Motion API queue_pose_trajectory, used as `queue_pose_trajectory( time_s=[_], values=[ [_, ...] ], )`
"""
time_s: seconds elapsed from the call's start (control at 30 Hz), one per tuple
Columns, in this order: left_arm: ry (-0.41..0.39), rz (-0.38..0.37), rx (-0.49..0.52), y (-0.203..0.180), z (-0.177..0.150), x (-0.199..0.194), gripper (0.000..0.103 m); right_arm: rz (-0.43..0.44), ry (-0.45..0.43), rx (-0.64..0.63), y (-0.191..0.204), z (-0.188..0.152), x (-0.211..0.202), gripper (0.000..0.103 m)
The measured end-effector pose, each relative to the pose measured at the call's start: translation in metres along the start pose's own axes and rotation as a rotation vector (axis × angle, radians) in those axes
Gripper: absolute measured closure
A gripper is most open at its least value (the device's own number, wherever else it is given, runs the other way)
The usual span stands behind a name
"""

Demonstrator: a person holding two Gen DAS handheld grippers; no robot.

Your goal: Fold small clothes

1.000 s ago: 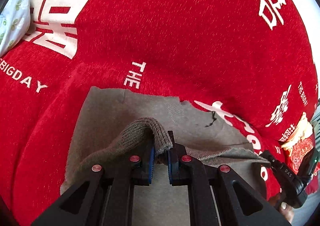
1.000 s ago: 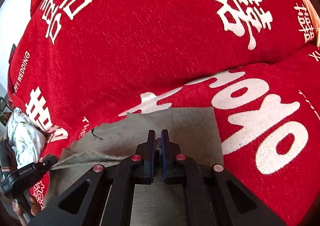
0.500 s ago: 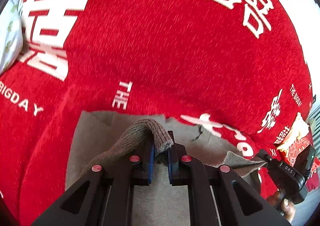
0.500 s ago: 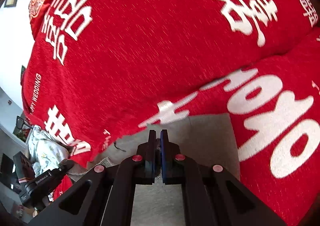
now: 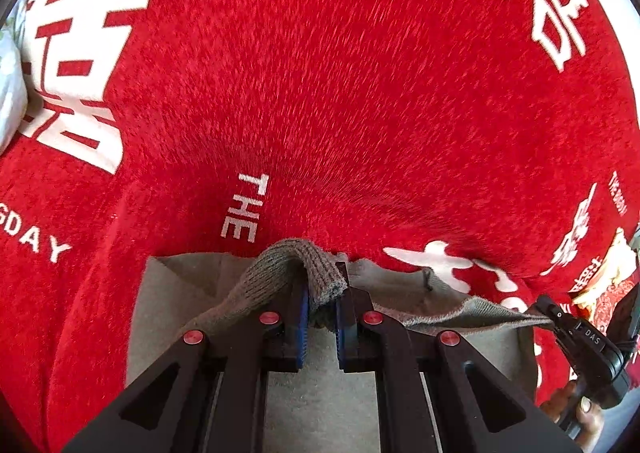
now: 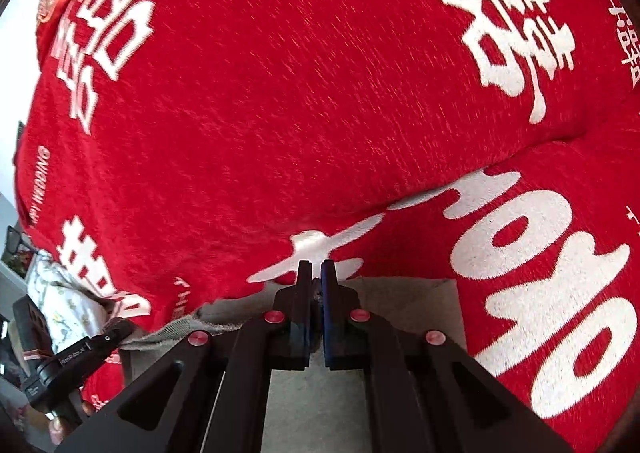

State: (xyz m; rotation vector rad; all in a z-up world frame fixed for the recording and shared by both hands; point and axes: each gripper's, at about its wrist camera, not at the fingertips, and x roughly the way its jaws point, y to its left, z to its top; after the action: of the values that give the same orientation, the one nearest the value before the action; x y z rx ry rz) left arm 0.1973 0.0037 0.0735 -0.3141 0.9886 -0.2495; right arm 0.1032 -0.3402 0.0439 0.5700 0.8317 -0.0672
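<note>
Both claws hold the same grey knit garment (image 5: 256,289), one at each end of its near edge. The left claw (image 5: 322,307) is nearly closed on a ribbed cuff or hem that loops up and over its left finger. The right claw (image 6: 315,293) is pinched almost fully shut; a thin dark bit of fabric shows between its pads, so I judge it is gripping the garment's edge rather than closed on nothing.

Where the garment lies: spread on a red blanket (image 5: 320,93) with white characters, apparently a bed or sofa cover rather than a table. The flat grey panel sits directly under and just beyond both claws. Its far edge lies just beyond the claw tips in both wrist views.

Key relation: the held edge runs left to right between the two claws. In the left wrist view it stretches taut from the left claw out to the right claw (image 5: 576,333) at the lower right. In the right wrist view the same edge leads off to the left claw (image 6: 100,341) at the lower left. So the long axis of the held edge is crosswise and the rest of the garment lies far of it.

Judgement: the fold is a carry of the near edge toward the far edge, both hands together. Neither hand looks nearer the far edge, and uneven travel would skew the crease.

Also seen: a pale floral cloth (image 6: 68,309) at the far left, apart from the garment.
</note>
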Motion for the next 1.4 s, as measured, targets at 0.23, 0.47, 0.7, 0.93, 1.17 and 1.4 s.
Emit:
queue_pose_trajectory(
  time_s=[0.23, 0.47, 0.7, 0.93, 1.17, 1.4],
  values=[
    [0.109, 0.021, -0.040, 0.016, -0.005, 0.040, 0.091, -0.091, 0.054, -0.008, -0.015, -0.008, 0.034, 0.099],
    [0.084, -0.036, -0.166, 0.041, -0.002, 0.036, 0.026, -0.050, 0.063, 0.077, -0.028, -0.004, 0.032, 0.032],
    [0.015, -0.133, -0.175, 0.038, -0.004, -0.007, 0.018, 0.058, -0.010, -0.007, -0.005, -0.014, -0.012, 0.023],
    [0.111, -0.021, 0.059, 0.003, -0.030, 0.023, 0.018, 0.059, 0.161, -0.128, 0.026, -0.041, 0.029, 0.023],
    [0.081, 0.111, -0.064, 0.057, -0.019, 0.041, 0.018, -0.089, 0.117, -0.072, -0.019, -0.038, 0.030, 0.024],
    [-0.017, 0.069, -0.054, 0.046, -0.034, -0.012, 0.018, -0.083, -0.028, -0.112, -0.004, -0.056, -0.012, 0.024]
  ],
)
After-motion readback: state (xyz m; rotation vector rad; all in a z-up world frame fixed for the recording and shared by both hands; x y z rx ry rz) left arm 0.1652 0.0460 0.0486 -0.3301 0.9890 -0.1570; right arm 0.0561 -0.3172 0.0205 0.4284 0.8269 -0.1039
